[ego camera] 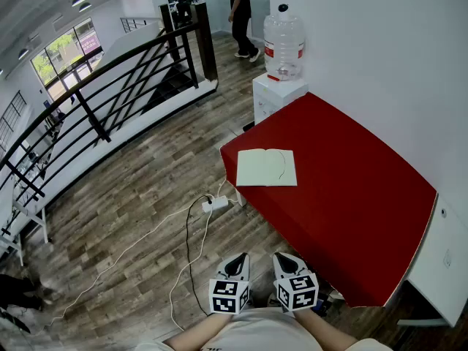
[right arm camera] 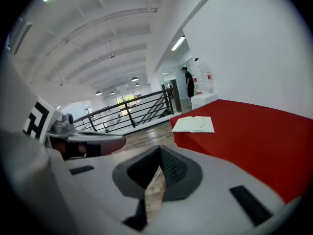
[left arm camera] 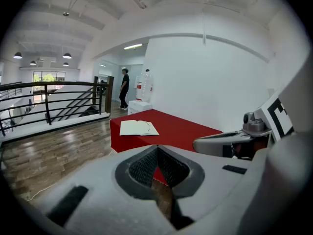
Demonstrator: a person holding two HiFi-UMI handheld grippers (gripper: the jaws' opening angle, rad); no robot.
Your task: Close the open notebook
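The open notebook lies flat with pale pages up, near the far left corner of the red table. Both grippers hang close to my body at the bottom of the head view, well short of the notebook. My left gripper is shut with nothing in it, and my right gripper beside it is also shut and empty. In the left gripper view the notebook shows ahead, beyond the closed jaw tips. The right gripper view shows the notebook ahead and to the right of its own tips.
A white cabinet with a large water jug stands past the table's far end. A power strip and cables lie on the wooden floor by the table's left corner. A black railing runs at left. A person walks far off.
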